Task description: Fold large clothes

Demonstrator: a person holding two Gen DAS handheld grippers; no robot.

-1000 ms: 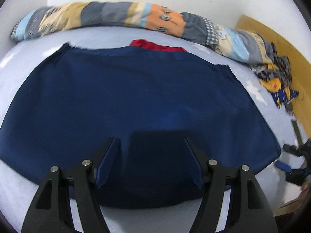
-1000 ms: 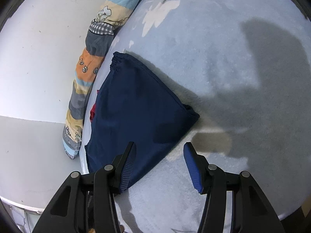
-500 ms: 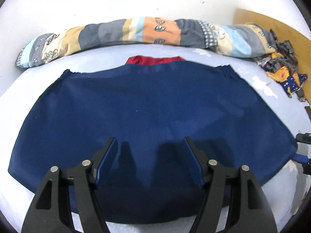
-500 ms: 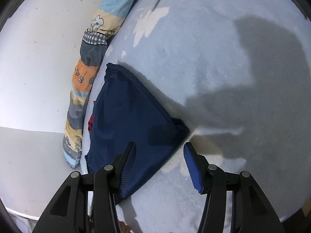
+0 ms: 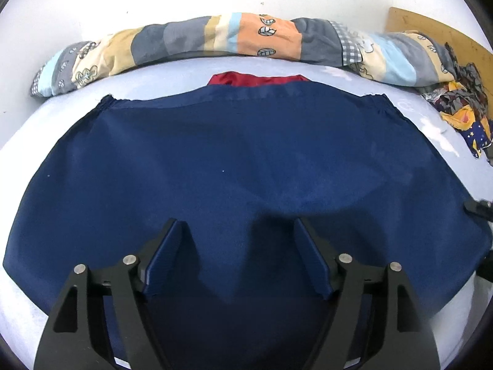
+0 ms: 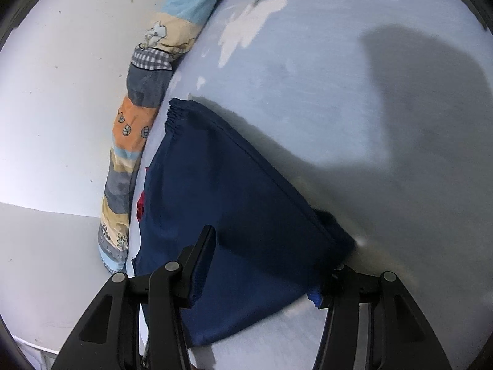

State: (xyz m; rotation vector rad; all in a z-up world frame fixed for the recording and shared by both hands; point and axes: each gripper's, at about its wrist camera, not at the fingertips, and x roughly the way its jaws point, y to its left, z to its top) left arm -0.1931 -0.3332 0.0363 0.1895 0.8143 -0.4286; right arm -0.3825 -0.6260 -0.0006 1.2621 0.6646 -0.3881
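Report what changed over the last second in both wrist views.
The right tool moved down onto the navy garment, now straddling its near corner, open. The left tool swung to face the garment squarely, open. Garment and patchwork quilt stayed put.

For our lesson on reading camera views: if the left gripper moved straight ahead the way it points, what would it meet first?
Most likely the navy garment: it fills the view between and ahead of the left gripper. Depth is unclear.
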